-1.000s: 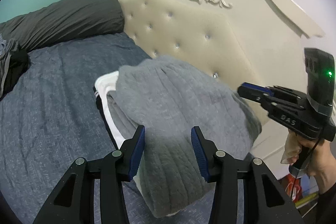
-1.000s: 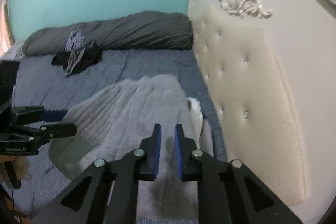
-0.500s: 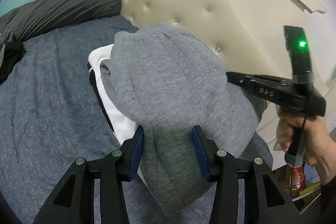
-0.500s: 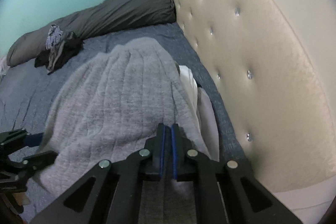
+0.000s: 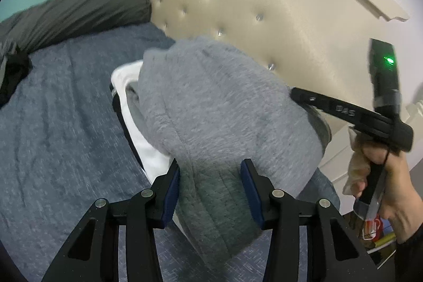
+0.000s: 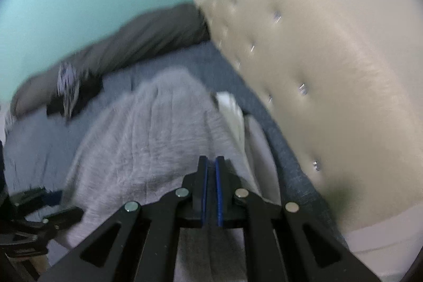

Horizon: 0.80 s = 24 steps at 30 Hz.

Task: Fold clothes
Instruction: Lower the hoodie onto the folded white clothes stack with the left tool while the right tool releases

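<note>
**Grey sweater gripped beside headboard**

While the left gripper (image 5: 210, 186) stands spread around the grey sweater (image 5: 219, 107), the right gripper (image 6: 211, 192), held level in a hand (image 5: 383, 184), pinches its edge. Sweater lies atop white clothing (image 5: 127, 86), just beside the headboard (image 5: 264, 25).

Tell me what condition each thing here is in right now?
Left gripper: open, straddling the grey garment.
Right gripper: shut on the grey garment's edge.
Grey garment: bunched and lifted, partly covering the white garment.
White garment: lying flat beneath the grey one.
Dark clothes: in a crumpled heap, unfolded.
Bed: covered by a blue sheet.
</note>
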Tool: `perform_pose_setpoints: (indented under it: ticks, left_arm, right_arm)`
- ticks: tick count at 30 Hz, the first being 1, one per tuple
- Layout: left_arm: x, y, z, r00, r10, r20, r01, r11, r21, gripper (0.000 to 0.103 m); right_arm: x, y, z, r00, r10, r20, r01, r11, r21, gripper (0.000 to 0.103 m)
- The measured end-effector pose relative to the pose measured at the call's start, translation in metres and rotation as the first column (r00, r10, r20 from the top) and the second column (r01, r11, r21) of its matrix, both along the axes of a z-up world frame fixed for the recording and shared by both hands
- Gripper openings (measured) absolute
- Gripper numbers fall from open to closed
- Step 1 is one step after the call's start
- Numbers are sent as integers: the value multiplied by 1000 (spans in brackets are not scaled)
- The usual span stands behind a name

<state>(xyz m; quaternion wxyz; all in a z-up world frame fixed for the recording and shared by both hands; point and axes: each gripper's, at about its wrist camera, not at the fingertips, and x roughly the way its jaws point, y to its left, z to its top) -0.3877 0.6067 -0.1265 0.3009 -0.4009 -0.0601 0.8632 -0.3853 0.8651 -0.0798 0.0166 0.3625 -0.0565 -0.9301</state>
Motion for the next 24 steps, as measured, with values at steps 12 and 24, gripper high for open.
perform_pose_setpoints:
  ticks: [12, 24]
  left_arm:
    - [9, -8, -15, 1000, -13, 3, 13, 999, -38, 49]
    - [1, -14, -6, 1000, 12, 12, -12, 1000, -13, 47]
  right_arm:
    - [41, 13, -29, 999, -28, -22, 27, 998, -48, 4]
    - [5, -32, 2, 997, 81, 6, -80, 995, -59, 4]
